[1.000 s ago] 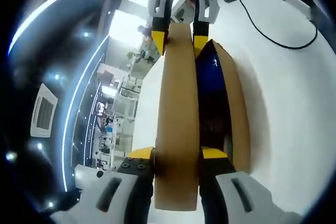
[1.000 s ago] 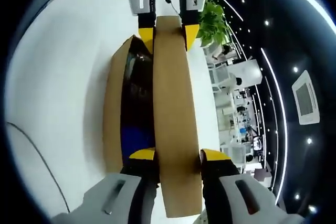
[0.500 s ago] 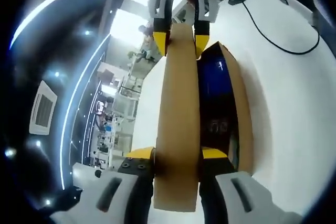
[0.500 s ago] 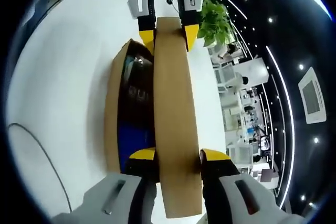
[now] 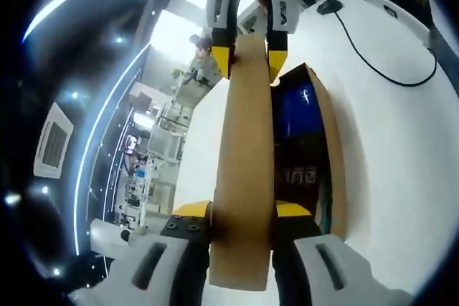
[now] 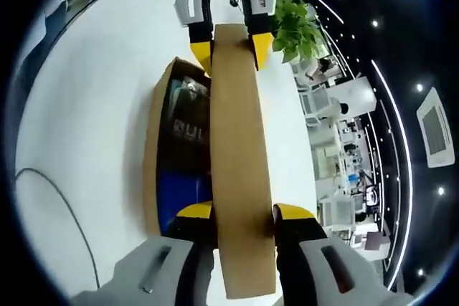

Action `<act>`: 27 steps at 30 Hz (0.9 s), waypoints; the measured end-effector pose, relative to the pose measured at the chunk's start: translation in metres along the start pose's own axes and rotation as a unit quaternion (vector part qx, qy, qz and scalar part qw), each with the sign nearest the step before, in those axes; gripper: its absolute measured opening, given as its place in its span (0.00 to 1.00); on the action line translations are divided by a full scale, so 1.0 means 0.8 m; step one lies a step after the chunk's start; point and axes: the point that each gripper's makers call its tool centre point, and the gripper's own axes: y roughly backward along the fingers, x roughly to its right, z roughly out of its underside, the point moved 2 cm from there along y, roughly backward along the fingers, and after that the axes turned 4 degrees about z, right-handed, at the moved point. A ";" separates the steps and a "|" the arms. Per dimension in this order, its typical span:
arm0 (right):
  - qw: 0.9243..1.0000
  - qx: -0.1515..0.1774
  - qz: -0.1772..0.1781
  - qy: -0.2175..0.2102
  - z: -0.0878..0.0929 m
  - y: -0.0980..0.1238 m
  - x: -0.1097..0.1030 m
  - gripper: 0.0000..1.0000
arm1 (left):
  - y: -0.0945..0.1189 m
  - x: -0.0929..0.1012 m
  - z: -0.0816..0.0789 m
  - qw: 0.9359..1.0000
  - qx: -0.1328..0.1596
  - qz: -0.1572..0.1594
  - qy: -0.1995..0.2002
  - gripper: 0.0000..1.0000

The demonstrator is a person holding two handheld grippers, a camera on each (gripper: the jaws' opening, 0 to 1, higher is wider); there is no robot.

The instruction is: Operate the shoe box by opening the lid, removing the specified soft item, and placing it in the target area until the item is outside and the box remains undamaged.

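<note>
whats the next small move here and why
Probably lift the lid a little further. The left gripper and the right gripper clamp its opposite ends, and the shoe box is only part open, with the blue and dark soft item showing inside.

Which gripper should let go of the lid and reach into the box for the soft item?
Hard to call: left gripper and right gripper each clamp an end of the lid. The blue item lies nearest the right, so I'd lean right.
</note>
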 end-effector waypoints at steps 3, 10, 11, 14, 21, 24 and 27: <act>1.000 0.002 -0.004 -0.005 0.000 -0.001 0.003 0.30 | 0.001 -0.005 0.000 1.000 0.002 0.002 0.005 0.32; 1.000 0.000 -0.011 -0.007 -0.001 -0.002 0.008 0.30 | 0.000 -0.011 0.001 1.000 0.006 0.009 0.010 0.32; 1.000 -0.001 -0.012 -0.007 -0.001 -0.002 0.008 0.30 | 0.000 -0.011 0.001 1.000 0.006 0.009 0.010 0.32; 1.000 -0.001 -0.014 -0.008 -0.001 -0.002 0.011 0.30 | 0.000 -0.014 0.000 1.000 0.006 0.011 0.013 0.32; 1.000 0.000 -0.016 -0.012 -0.002 -0.004 0.022 0.30 | -0.001 -0.027 0.000 1.000 0.007 0.016 0.009 0.32; 1.000 0.000 -0.015 -0.012 -0.002 -0.006 0.025 0.30 | -0.002 -0.031 0.000 1.000 0.008 0.017 0.010 0.32; 1.000 0.000 -0.014 -0.011 -0.002 -0.006 0.027 0.30 | -0.003 -0.033 0.000 1.000 0.008 0.019 0.010 0.32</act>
